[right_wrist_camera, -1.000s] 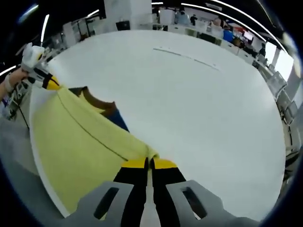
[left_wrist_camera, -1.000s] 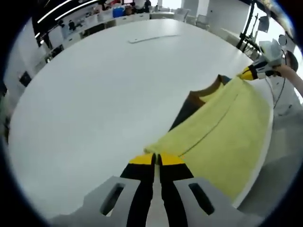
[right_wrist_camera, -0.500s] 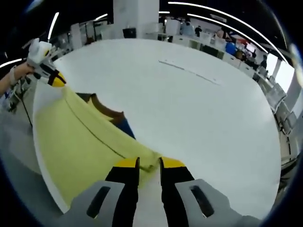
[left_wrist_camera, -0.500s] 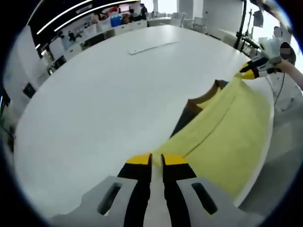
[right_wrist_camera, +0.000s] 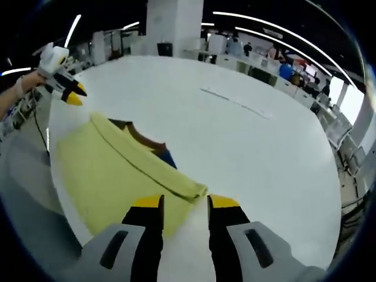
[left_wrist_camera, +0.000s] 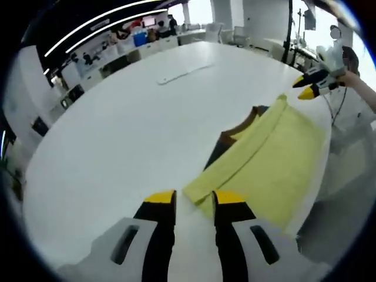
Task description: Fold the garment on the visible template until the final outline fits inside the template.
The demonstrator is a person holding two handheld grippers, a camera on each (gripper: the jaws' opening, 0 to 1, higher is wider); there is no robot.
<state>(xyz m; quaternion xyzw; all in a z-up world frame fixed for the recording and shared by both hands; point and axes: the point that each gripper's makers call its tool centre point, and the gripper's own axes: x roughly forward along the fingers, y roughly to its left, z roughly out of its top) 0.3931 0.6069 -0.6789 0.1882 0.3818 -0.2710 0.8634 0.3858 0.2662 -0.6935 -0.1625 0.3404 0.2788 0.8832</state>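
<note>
Left gripper (left_wrist_camera: 194,198) jaws apart, holding nothing, just above near corner of garment (left_wrist_camera: 264,158). Right gripper (right_wrist_camera: 184,202) likewise open, empty, over opposite corner. Yellow garment lay folded at edge of white table (left_wrist_camera: 117,123); dark collar exposed. Thin strip (right_wrist_camera: 235,101) lay far across table. Desks, chairs behind.

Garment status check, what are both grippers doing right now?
Left gripper open, off the cloth. Right gripper open, also clear. Garment lies folded at the table edge. Nothing in the way.
</note>
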